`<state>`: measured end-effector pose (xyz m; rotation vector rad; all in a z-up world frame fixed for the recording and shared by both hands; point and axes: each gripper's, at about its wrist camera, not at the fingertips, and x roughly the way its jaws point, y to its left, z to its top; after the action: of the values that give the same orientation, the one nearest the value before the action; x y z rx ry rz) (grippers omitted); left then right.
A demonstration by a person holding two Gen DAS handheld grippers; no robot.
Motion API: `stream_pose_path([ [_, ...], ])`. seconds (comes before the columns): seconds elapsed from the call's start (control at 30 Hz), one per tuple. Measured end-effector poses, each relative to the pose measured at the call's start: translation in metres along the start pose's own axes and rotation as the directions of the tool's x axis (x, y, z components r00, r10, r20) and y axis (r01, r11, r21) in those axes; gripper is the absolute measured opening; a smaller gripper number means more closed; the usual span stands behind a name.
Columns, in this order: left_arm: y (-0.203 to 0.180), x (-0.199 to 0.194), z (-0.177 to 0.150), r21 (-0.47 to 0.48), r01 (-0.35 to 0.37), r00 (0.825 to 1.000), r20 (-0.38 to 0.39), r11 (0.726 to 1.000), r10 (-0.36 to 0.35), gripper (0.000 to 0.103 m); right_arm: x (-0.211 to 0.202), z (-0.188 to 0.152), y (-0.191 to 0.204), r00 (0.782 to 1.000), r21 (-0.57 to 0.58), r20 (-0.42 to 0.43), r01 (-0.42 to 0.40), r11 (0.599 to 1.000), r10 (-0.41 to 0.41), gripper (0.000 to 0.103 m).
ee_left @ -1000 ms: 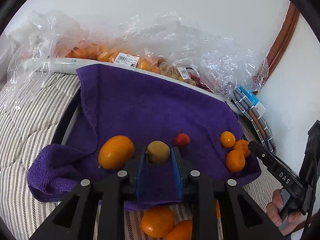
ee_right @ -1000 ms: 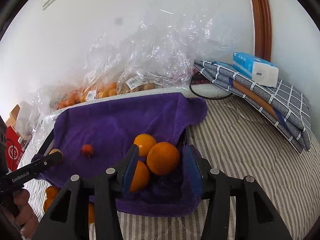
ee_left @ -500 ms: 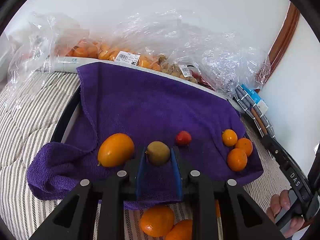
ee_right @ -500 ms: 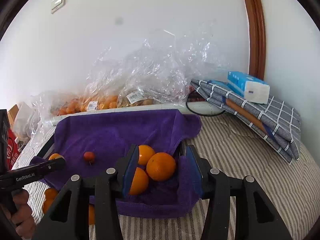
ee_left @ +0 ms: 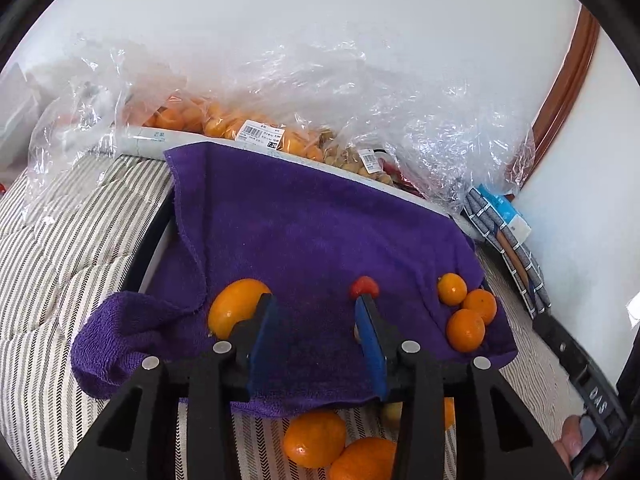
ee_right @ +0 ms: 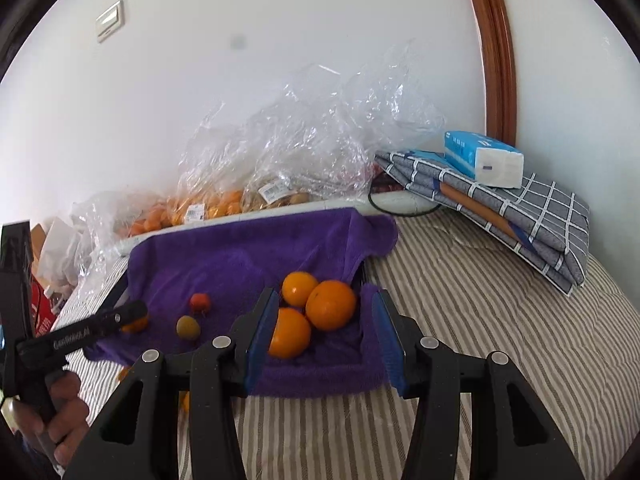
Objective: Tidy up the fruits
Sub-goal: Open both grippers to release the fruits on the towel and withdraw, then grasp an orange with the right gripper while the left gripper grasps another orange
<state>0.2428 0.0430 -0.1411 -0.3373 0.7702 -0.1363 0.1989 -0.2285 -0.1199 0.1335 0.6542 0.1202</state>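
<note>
A purple towel (ee_left: 320, 232) lies over a tray on the striped bed. My left gripper (ee_left: 316, 308) is open above the towel's front part, with nothing between its jaws. A big orange fruit (ee_left: 236, 306) lies by its left finger, a small red fruit (ee_left: 364, 287) by its right fingertip. Three oranges (ee_left: 466, 312) sit at the towel's right. In the right wrist view a yellow-green fruit (ee_right: 188, 326) lies free on the towel near the red fruit (ee_right: 200, 301). My right gripper (ee_right: 326, 300) is open, with the three oranges (ee_right: 330, 304) in front of its jaws.
Clear plastic bags of fruit (ee_left: 256, 132) lie along the wall behind the towel. More oranges (ee_left: 316, 438) lie on the striped bedding in front of the towel. A folded grey checked cloth (ee_right: 512, 216) with a tissue pack (ee_right: 482, 158) sits at the right.
My left gripper opened and let go of the yellow-green fruit, which now lies on the towel. My right gripper drew back a little from the three oranges.
</note>
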Motion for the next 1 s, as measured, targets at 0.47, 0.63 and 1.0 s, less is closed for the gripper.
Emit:
stream_pose_path([
  [0.47,0.011,-0.032,-0.016,0.046,-0.088,0.993,0.082,0.995,0.084,0.042,-0.028,-0.032,0.038,0.996,-0.08,-0.067,-0.058,0.995,0.053,0.049],
  [0.63,0.034,-0.048,-0.02,0.045,-0.127,0.99,0.072,0.991,0.123,0.045,-0.021,-0.042,0.053,0.993,-0.11,-0.102,-0.065,0.992,0.053,0.049],
  [1.0,0.046,-0.055,-0.025,0.065,-0.095,0.994,0.059,0.993,0.091,0.046,0.021,-0.06,0.083,0.967,-0.157,-0.242,-0.12,0.98,0.08,0.046],
])
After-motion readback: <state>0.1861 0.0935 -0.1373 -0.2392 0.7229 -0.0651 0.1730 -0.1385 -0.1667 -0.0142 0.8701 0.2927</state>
